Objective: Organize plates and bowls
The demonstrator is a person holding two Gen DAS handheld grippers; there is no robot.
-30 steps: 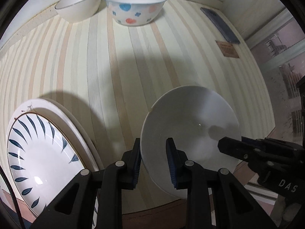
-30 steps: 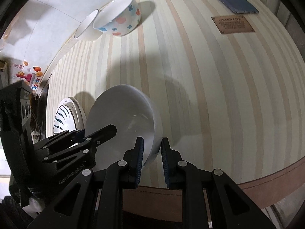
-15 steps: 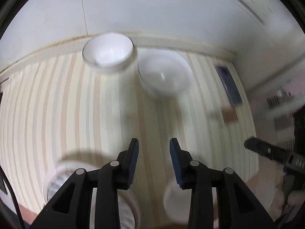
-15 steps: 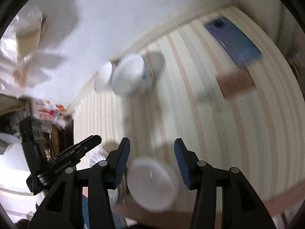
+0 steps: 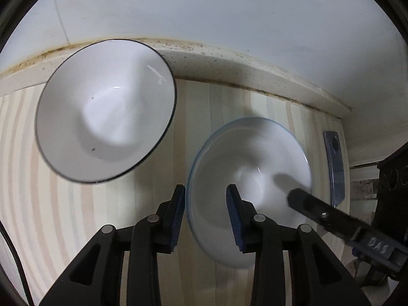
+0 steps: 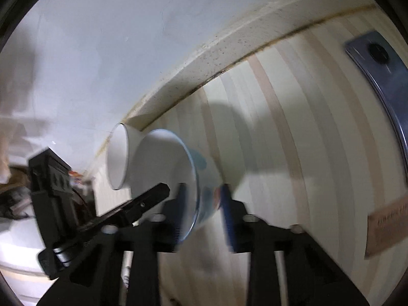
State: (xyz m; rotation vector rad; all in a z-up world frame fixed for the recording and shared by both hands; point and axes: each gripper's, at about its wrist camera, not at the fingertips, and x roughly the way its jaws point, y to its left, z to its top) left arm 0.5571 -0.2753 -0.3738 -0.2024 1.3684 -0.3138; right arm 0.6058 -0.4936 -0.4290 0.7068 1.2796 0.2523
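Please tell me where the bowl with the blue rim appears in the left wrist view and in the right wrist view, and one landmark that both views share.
Left wrist view: the blue-rimmed bowl is right of centre, low, with its near rim between the left gripper's fingers.
Right wrist view: it is left of centre, seen from the side, right of the black-rimmed bowl.
Shared landmark: the dark phone on the striped counter.
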